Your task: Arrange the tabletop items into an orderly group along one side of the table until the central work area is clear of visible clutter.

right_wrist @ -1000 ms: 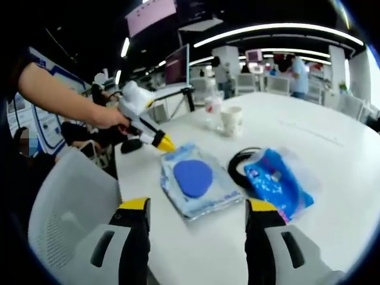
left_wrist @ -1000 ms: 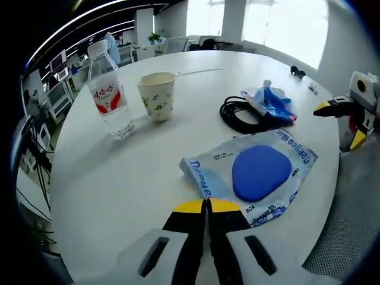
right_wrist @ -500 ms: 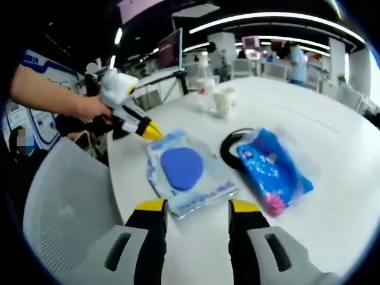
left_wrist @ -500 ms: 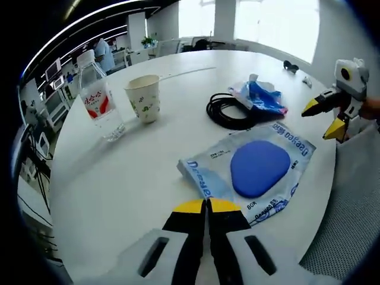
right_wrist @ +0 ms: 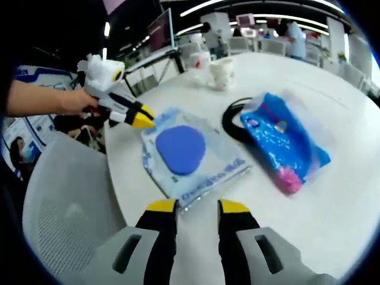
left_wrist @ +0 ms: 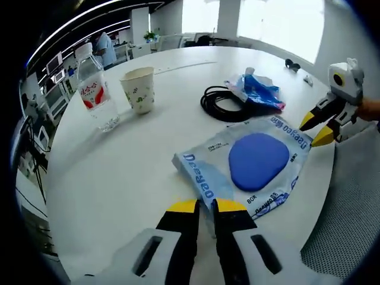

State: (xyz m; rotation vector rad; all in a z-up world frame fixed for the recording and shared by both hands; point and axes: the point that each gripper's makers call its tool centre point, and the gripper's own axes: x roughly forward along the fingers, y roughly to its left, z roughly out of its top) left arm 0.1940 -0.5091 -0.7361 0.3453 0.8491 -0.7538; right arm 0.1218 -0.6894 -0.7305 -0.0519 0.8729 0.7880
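Observation:
A clear packet holding a blue mouse pad (left_wrist: 249,166) lies at the near edge of the white round table (left_wrist: 119,172). My left gripper (left_wrist: 206,208) is slightly open, with the packet's near corner at the gap between its tips. My right gripper (right_wrist: 198,208) is open, its jaws on either side of the packet's (right_wrist: 190,154) other edge. Each gripper shows in the other's view: the right gripper (left_wrist: 313,130) and the left gripper (right_wrist: 146,117). Further in lie a black cable coil (left_wrist: 228,104) and a blue plastic bag (left_wrist: 258,95). A paper cup (left_wrist: 139,89) and a water bottle (left_wrist: 95,89) stand to the left.
Grey mesh chairs (left_wrist: 350,208) (right_wrist: 65,208) stand against the table's near edge. A person's hand (right_wrist: 65,101) holds the left gripper. Small dark items (left_wrist: 291,62) lie at the table's far rim. Office desks and screens are beyond.
The left jaws were shut and have parted a little at the packet's corner. The right jaws have narrowed and moved in to the packet's edge.

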